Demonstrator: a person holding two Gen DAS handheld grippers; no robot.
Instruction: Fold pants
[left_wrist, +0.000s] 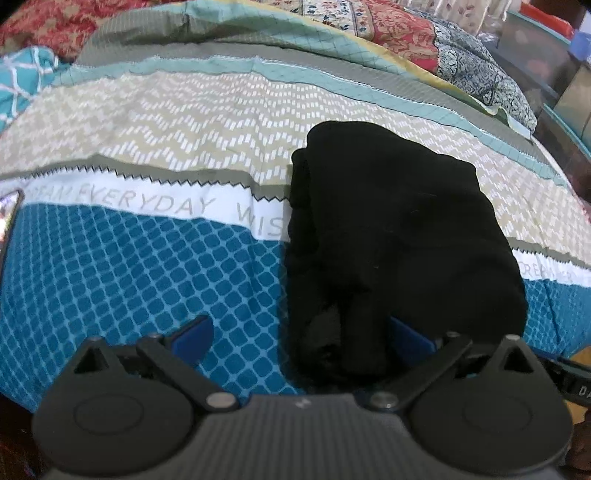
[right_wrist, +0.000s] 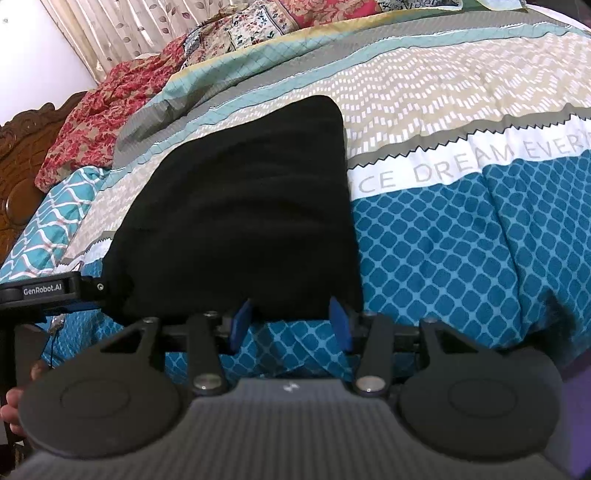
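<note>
My left gripper (left_wrist: 301, 334) stands wide open over the bed (left_wrist: 129, 266), its blue fingers (left_wrist: 194, 334) far apart. The black pants (left_wrist: 391, 243), folded into a lumpy bundle, lie on the patterned bedspread, their near edge bunched between my fingers (nearer the right one, no pad pressing). A red floral quilt (left_wrist: 399, 33) lies beyond.
</note>
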